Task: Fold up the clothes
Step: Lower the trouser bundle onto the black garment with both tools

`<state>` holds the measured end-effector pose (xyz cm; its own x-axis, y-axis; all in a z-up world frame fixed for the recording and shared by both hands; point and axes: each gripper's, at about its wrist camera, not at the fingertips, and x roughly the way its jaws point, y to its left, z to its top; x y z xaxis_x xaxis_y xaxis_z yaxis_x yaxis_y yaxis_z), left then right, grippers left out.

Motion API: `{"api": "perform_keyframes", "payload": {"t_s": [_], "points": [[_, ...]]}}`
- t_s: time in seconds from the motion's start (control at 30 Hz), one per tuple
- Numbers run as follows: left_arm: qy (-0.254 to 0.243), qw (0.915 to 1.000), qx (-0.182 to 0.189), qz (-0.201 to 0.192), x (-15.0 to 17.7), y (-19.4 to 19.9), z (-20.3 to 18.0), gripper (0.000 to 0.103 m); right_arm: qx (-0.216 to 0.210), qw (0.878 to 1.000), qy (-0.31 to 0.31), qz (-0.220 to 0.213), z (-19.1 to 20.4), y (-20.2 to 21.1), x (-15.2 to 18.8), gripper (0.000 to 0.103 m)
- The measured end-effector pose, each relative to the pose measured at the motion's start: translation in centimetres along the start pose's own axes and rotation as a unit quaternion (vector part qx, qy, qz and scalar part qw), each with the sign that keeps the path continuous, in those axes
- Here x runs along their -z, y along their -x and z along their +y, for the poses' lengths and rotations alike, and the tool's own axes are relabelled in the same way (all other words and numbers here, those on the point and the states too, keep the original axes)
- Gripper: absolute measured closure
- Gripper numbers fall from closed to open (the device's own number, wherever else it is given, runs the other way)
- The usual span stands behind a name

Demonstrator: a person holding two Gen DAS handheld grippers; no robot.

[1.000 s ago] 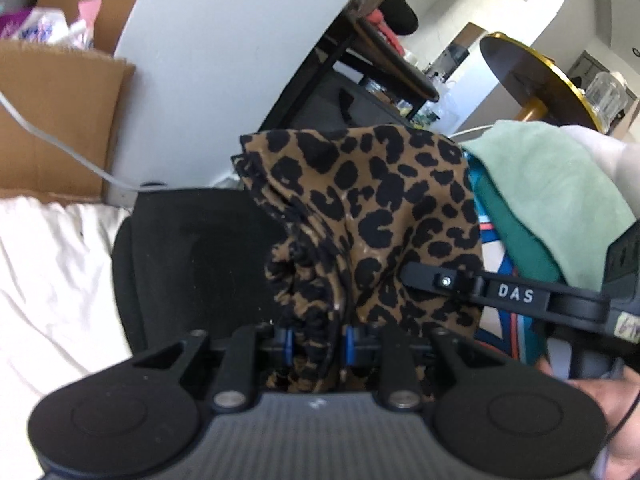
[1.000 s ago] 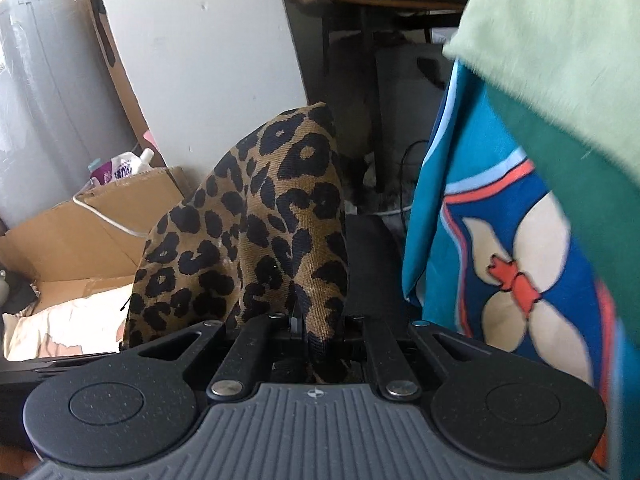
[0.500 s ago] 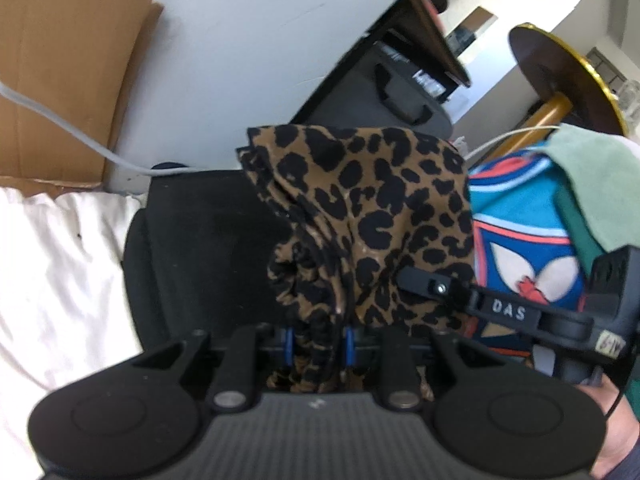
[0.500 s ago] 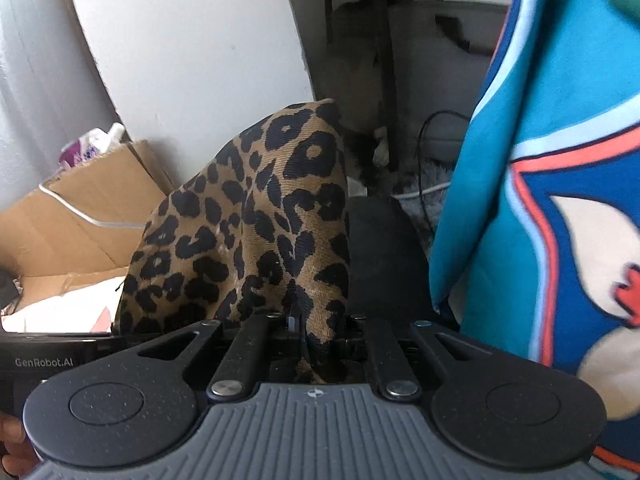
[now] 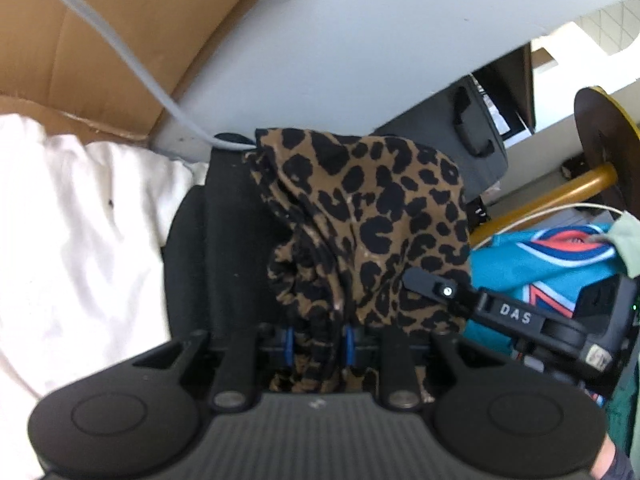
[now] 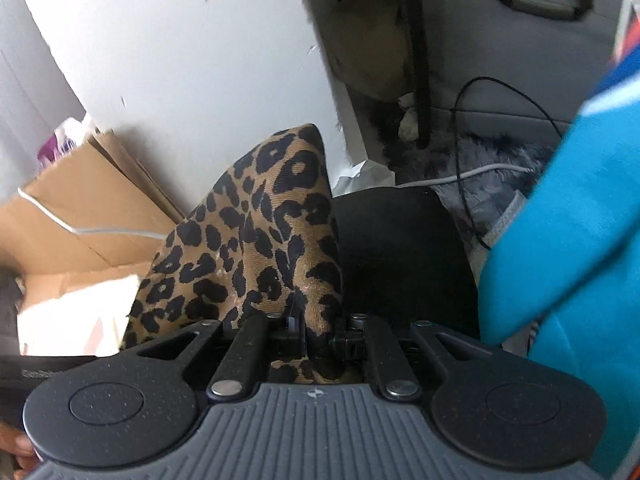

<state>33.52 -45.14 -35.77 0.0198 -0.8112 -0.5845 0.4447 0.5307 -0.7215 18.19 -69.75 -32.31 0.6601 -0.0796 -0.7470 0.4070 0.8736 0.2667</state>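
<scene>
Gripping one leopard-print garment (image 5: 372, 216), left gripper (image 5: 318, 340) and right gripper (image 6: 316, 328) clamp bunched folds.

Cluttered home room; cardboard box (image 5: 100, 40); laundry (image 5: 552, 256).

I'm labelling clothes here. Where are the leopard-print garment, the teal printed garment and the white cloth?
leopard-print garment (image 5: 372, 216): left wrist view, upper draped panel.
teal printed garment (image 6: 560, 240): right wrist view, plain teal area.
white cloth (image 5: 80, 220): left wrist view, middle folds.

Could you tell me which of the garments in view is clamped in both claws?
The leopard-print garment: the left claw and right claw both pinch it. The teal printed garment and pale green one lie aside, ungripped.
</scene>
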Motion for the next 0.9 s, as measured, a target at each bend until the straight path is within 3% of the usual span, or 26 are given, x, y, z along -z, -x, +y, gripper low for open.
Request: {"api": "perform_keyframes", "payload": {"t_s": [0.43,0.6,0.67,0.7,0.83,0.9], "points": [[0.016,0.9996,-0.013,-0.018,-1.6,-1.5,1.1,0.079,0.015,0.999,0.034,0.017,0.1,-2.7,-2.1,0.095],[0.031,0.9993,-0.014,-0.017,-1.5,-1.6,1.9,0.072,0.027,0.998,0.054,0.03,0.3,-4.0,-2.1,0.093],[0.036,0.9987,-0.037,-0.006,-1.6,-1.2,1.8,0.054,0.038,0.996,0.07,0.029,0.5,-3.9,-2.1,0.086],[0.038,0.9981,-0.049,-0.005,-1.8,-0.7,1.7,0.052,0.049,0.995,0.08,0.02,0.7,-3.5,-2.0,0.078],[0.001,0.9957,-0.091,-0.017,-3.3,1.9,0.2,0.055,0.076,0.993,0.089,-0.024,0.7,-1.0,-1.9,0.077],[-0.023,0.9939,-0.104,-0.027,-4.2,3.1,-0.8,0.063,0.068,0.993,0.08,-0.045,0.7,0.4,-1.7,0.077]]}}
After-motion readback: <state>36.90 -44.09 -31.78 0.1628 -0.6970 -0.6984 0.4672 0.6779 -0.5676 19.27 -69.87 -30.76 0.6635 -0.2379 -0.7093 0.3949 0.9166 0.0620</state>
